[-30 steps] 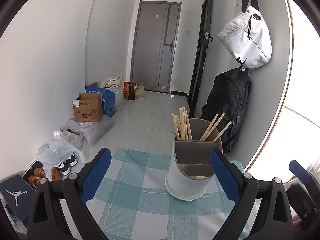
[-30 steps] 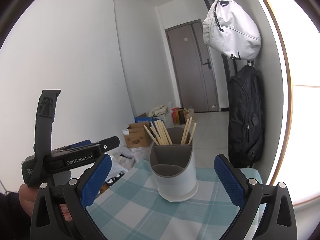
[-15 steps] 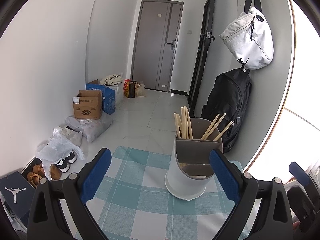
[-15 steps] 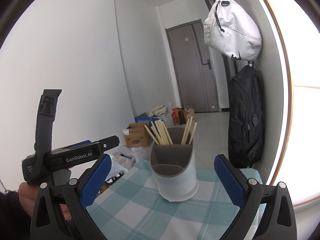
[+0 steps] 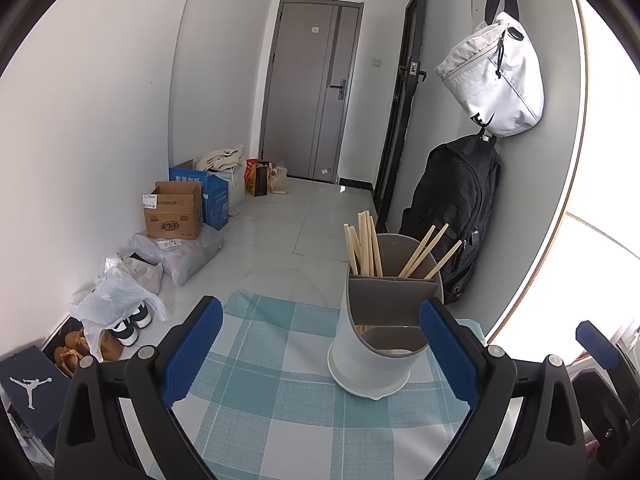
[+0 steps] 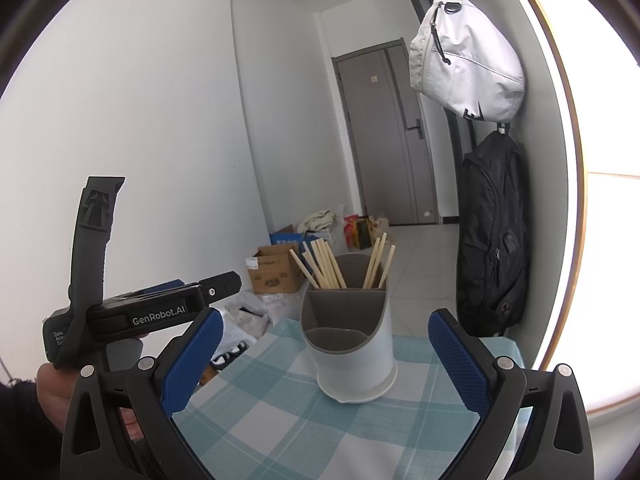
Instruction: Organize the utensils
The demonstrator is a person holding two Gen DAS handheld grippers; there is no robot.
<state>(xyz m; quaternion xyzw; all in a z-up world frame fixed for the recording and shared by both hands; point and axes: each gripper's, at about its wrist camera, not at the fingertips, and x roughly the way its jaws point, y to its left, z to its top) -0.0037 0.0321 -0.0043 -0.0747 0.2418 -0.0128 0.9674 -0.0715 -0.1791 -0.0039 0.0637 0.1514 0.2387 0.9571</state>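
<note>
**K:** Hallway behind, checked cloth [image 5: 280,392] on the tabletop — white utensil holder [image 5: 370,356] stands upright on it, toward the right side in the left wrist view. Chopsticks [image 5: 364,246] already sit in its two back compartments, one bunch left, one leaning right [image 5: 430,254].

**M:** Tool states?

**K:** Left tool [image 5: 320,354] spread wide, nothing between the fingers. Right tool [image 6: 326,360] also spread and empty. Both hover short of the holder, not touching it. The left tool's body [image 6: 132,312] shows at the left of the right wrist view, held in a hand [image 6: 52,392].

**M:** Anything loose left to sort?

**K:** None visible on the cloth. Front compartment [image 6: 336,338] — can't tell what's in it from here. My read: task is near done or between picks.

**M:** If a pick comes next?

**K:** Approach from above, pinch a stick near mid-length, lower it tip-first into a back compartment. Keep clear of the rim — the holder looks light and could tip.
</note>
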